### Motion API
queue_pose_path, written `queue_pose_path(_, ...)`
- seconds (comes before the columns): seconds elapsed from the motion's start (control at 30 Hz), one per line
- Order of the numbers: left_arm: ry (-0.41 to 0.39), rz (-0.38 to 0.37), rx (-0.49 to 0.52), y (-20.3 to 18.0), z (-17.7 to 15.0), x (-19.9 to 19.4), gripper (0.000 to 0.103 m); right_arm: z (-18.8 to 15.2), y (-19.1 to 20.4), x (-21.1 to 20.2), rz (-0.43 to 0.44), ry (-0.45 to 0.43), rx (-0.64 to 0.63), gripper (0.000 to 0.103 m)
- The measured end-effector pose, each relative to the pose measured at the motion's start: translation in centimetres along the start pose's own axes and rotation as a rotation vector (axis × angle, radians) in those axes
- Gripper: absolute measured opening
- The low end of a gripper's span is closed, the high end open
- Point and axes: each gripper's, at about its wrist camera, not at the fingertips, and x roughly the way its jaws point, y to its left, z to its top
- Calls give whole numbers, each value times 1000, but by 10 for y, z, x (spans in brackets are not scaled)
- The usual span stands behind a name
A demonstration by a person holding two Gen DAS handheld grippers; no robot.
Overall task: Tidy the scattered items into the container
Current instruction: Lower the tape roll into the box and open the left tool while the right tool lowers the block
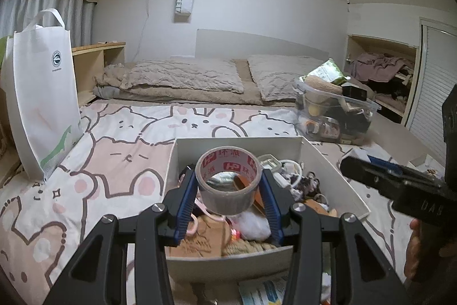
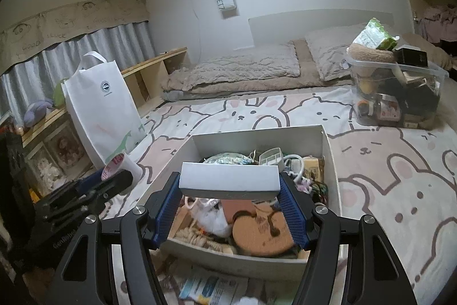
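Note:
A white open box (image 1: pixel 337 170) (image 2: pixel 257 135) full of small odds and ends lies on the bed in front of both grippers. My left gripper (image 1: pixel 228 185) is shut on a roll of tape (image 1: pixel 228 179) with red printing, held above the box's middle. The roll and the left gripper's side also show at the left of the right wrist view, roll of tape (image 2: pixel 120 165). My right gripper (image 2: pixel 230 190) is shut on a small white rectangular box (image 2: pixel 228 180), gripped by its ends over the near part of the white box. The right gripper's body (image 1: pixel 400 182) shows at the right of the left wrist view.
A white tote bag (image 1: pixel 42 93) (image 2: pixel 102 107) stands at the left on the cartoon-print bedspread (image 1: pixel 120 162). A clear plastic bin (image 1: pixel 334 110) (image 2: pixel 397 93) full of items sits at the back right. Pillows (image 1: pixel 185 76) lie at the headboard. Printed paper (image 2: pixel 211 290) lies before the box.

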Motion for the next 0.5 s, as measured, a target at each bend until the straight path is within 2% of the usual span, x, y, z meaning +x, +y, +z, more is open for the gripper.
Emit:
queue_pose_path(0.23, 9, 9, -5, 13, 8, 20, 44, 6, -1, 25, 27, 7, 25, 67)
queue_pose_path(0.5, 46, 33, -18, 31, -5, 37, 44, -1, 11, 48, 51, 13, 22, 67)
